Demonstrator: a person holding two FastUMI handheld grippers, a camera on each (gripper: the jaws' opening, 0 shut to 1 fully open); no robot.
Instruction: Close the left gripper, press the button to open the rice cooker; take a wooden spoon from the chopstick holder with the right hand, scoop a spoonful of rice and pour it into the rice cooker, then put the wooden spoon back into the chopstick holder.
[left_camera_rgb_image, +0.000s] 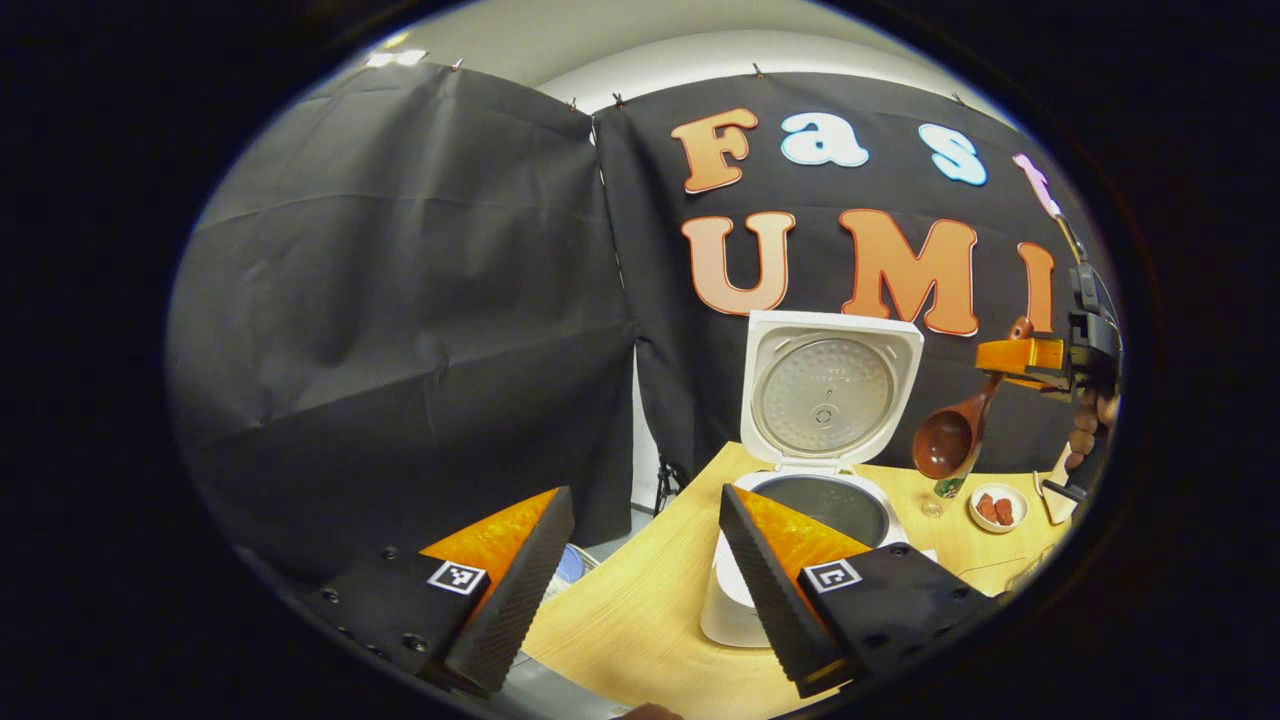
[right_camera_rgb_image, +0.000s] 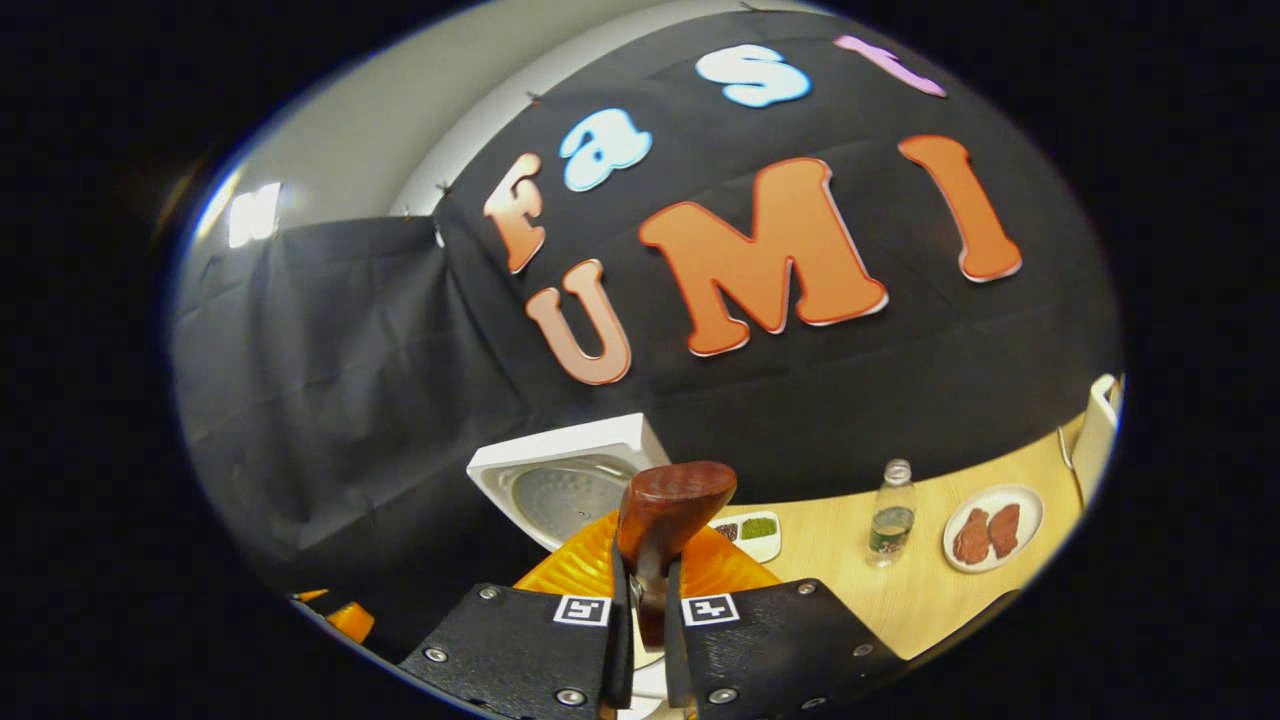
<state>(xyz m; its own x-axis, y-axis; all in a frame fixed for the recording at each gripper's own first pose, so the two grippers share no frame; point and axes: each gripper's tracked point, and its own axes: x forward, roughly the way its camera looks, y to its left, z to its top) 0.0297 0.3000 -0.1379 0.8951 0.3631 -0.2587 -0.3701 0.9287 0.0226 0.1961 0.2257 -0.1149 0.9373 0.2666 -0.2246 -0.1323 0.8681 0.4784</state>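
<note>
The white rice cooker (left_camera_rgb_image: 745, 590) stands on the wooden table with its lid (left_camera_rgb_image: 828, 390) raised upright and the dark inner pot (left_camera_rgb_image: 822, 503) exposed. My left gripper (left_camera_rgb_image: 640, 590) hovers open in front of it, nothing between its fingers. To the right of the lid, my right gripper (left_camera_rgb_image: 1005, 362) is shut on the handle of a brown wooden spoon (left_camera_rgb_image: 948, 440). The spoon's bowl hangs down, above the table. In the right gripper view, my right gripper (right_camera_rgb_image: 643, 600) clamps the spoon handle (right_camera_rgb_image: 668, 510), and the cooker lid (right_camera_rgb_image: 560, 480) lies just beyond.
A small bottle (right_camera_rgb_image: 888, 515), a white plate of red pieces (right_camera_rgb_image: 993, 530) and a little white tray (right_camera_rgb_image: 752, 533) with green and dark contents sit on the table (right_camera_rgb_image: 840, 570) right of the cooker. A hand (left_camera_rgb_image: 1088, 430) holds the right gripper.
</note>
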